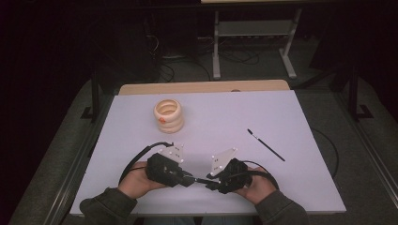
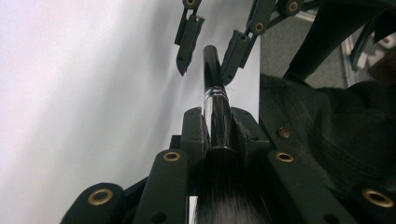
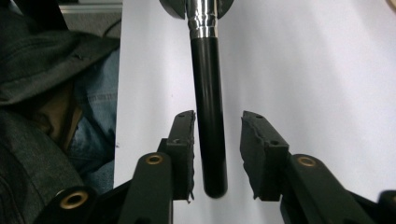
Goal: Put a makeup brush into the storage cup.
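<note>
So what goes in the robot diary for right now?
left gripper: shut on makeup brush ferrule | right gripper: open around handle | thin brush, ringed holder: on table

high view looks down from above the table [image 1: 281, 117]; both gripper views face each other closely, sharing the brush [image 2: 215, 100].

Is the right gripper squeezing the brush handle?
No. In the right gripper view its pads stand apart from the black handle, with white table showing in the gap; the left gripper clamps the brush.
</note>
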Tool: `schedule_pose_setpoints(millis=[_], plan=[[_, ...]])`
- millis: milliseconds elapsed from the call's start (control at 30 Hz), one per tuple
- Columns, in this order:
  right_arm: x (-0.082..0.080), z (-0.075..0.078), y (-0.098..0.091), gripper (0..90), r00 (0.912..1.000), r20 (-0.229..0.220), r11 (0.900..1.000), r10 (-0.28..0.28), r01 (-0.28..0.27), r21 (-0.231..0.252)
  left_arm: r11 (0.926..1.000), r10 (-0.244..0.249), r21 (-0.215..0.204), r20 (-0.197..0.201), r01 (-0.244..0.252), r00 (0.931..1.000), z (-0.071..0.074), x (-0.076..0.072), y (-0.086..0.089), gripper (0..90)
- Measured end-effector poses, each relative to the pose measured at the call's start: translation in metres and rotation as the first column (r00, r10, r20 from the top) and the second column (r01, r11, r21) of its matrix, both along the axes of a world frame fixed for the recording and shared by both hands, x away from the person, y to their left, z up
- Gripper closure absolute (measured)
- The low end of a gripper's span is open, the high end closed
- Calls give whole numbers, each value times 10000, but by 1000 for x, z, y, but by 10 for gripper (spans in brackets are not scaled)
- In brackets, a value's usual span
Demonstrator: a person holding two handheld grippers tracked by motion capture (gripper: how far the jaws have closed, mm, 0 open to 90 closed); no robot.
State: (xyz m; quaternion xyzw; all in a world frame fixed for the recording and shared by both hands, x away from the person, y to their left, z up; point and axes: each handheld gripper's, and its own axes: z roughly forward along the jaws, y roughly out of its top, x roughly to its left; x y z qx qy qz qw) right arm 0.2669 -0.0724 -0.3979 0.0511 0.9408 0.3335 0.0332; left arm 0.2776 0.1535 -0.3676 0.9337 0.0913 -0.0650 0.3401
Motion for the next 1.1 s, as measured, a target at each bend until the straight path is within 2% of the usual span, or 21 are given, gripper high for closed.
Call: schedule_pose_setpoints(millis=[167, 267, 300, 333, 433, 533, 600, 633, 733, 767, 867, 967, 1000, 1067, 1100], plan=[[-2, -3, 6, 776, 9993, -82, 9987, 376, -379, -348, 10000, -43, -54, -199, 42, 9998, -1, 0, 0, 764], [-4, -5, 7, 783, 9982, -72, 9973, 600, -603, -430, 9996, -155, -228, 30, 156, 9999, 0, -1, 2, 756], [-3, -5, 6, 783, 9981, -108, 9978, 608, -611, -267, 9990, -97, -437, 34, 99, 9999, 1, 0, 4, 732], [-3, -4, 4, 784, 9986, -156, 9986, 501, -504, -133, 9981, 55, -609, -33, -57, 10000, 2, 1, 7, 672], [-1, -4, -3, 784, 9995, -127, 9996, 274, -272, 120, 9926, 549, -1073, -188, -566, 9983, 6, 6, 18, 610], [3, -3, -12, 783, 9998, -220, 9972, -30, 47, 743, 9872, 820, -1341, -334, -858, 9961, 8, 9, 25, 583], [4, -1, -15, 784, 9987, -426, 9917, -274, 325, 1243, 9835, 915, -1528, -397, -965, 9950, 8, 9, 25, 579], [6, 0, -14, 784, 9984, -479, 9889, -296, 363, 1440, 9842, 871, -1515, -349, -915, 9956, 8, 10, 25, 579], [4, 4, -8, 783, 9965, -714, 9785, -440, 574, 1983, 9797, 862, -1791, -306, -904, 9958, 7, 10, 19, 590], [5, 4, -6, 783, 9976, -595, 9767, -361, 479, 2091, 9795, 806, -1828, -307, -849, 9963, 8, 11, 18, 599], [5, 4, 2, 783, 9983, -454, 9727, -362, 456, 2273, 9700, 811, -2241, -653, -938, 9946, 9, 11, 14, 643], [6, 2, 6, 783, 9987, -402, 9699, -328, 415, 2398, 9682, 841, -2323, -480, -931, 9953, 11, 12, 15, 739], [5, 2, 7, 783, 9990, -323, 9694, -295, 365, 2429, 9680, 846, -2324, -532, -947, 9950, 11, 13, 16, 762], [4, 2, 8, 776, 9979, -488, 9690, -414, 521, 2416, 9697, 855, -2250, -529, -953, 9949, 10, 13, 16, 765], [6, 1, 8, 768, 9986, -367, 9698, -389, 465, 2394, 9714, 858, -2178, -473, -941, 9952, 10, 13, 15, 767]])
